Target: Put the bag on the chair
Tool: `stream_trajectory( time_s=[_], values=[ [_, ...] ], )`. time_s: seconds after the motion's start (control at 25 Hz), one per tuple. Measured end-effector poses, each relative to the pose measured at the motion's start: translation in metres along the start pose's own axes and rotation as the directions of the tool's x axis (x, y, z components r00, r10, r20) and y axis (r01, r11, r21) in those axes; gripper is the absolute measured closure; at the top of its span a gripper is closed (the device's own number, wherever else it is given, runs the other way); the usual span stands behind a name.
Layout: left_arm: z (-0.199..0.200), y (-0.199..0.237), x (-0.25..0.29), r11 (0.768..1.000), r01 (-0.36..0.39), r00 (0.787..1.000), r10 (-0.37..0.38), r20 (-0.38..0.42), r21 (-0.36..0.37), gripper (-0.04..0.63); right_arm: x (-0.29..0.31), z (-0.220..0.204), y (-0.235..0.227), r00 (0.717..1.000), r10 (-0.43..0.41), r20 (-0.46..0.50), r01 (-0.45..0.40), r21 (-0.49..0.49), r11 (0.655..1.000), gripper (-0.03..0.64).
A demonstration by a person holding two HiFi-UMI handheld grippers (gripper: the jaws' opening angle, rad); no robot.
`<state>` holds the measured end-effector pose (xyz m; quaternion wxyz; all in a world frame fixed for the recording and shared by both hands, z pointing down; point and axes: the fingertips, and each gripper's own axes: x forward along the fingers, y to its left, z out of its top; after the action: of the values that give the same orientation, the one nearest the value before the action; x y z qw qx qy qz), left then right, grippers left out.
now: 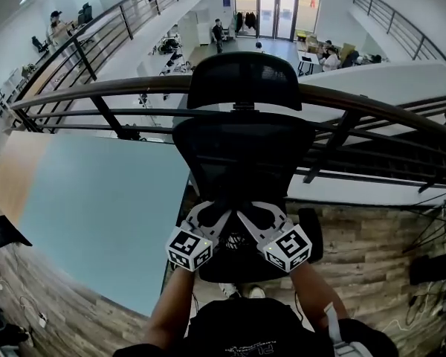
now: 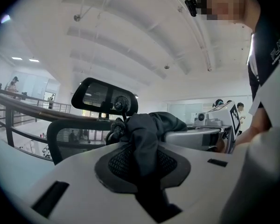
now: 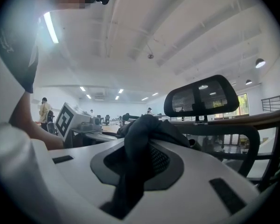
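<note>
A black mesh office chair (image 1: 241, 151) with a headrest (image 1: 244, 80) stands right in front of me, its back toward a railing. Both grippers hang close together over its seat (image 1: 238, 262). A dark fabric bag (image 2: 147, 134) is bunched between them. My left gripper (image 1: 215, 218) is shut on a fold of it. My right gripper (image 1: 259, 218) pinches the same bag (image 3: 140, 141) from the other side. In the left gripper view the right gripper (image 2: 219, 122) shows beyond the bag. In the head view the bag is mostly lost against the dark seat.
A curved wooden handrail on black posts (image 1: 97, 91) runs behind the chair, with an open lower floor beyond. A pale blue panel (image 1: 97, 207) lies to the left. Wood-plank floor (image 1: 372, 251) surrounds the chair, with cables and dark items at the right edge (image 1: 435, 270).
</note>
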<state>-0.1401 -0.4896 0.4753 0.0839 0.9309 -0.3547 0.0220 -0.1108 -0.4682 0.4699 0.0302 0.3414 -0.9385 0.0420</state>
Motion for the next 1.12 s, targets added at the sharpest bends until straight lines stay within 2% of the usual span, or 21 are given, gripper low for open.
stream_trajectory(
  time_s=[0.36, 0.6, 1.12],
  values=[
    [-0.019, 0.019, 0.026, 0.997, 0.071, 0.997, -0.072, -0.037, -0.037, 0.509, 0.015, -0.020, -0.025, 0.997, -0.069, -0.045, 0.071, 0.046, 0.996, 0.543],
    [-0.041, 0.025, 0.049, 0.995, 0.078, 0.994, -0.082, -0.073, -0.054, 0.509, 0.018, -0.043, -0.047, 0.993, -0.100, -0.068, 0.105, 0.081, 0.991, 0.543],
    [-0.104, 0.052, 0.089, 0.992, 0.038, 0.990, -0.054, -0.134, -0.125, 0.510, 0.037, -0.108, -0.087, 0.990, -0.043, -0.134, 0.064, 0.152, 0.986, 0.543]
  ],
)
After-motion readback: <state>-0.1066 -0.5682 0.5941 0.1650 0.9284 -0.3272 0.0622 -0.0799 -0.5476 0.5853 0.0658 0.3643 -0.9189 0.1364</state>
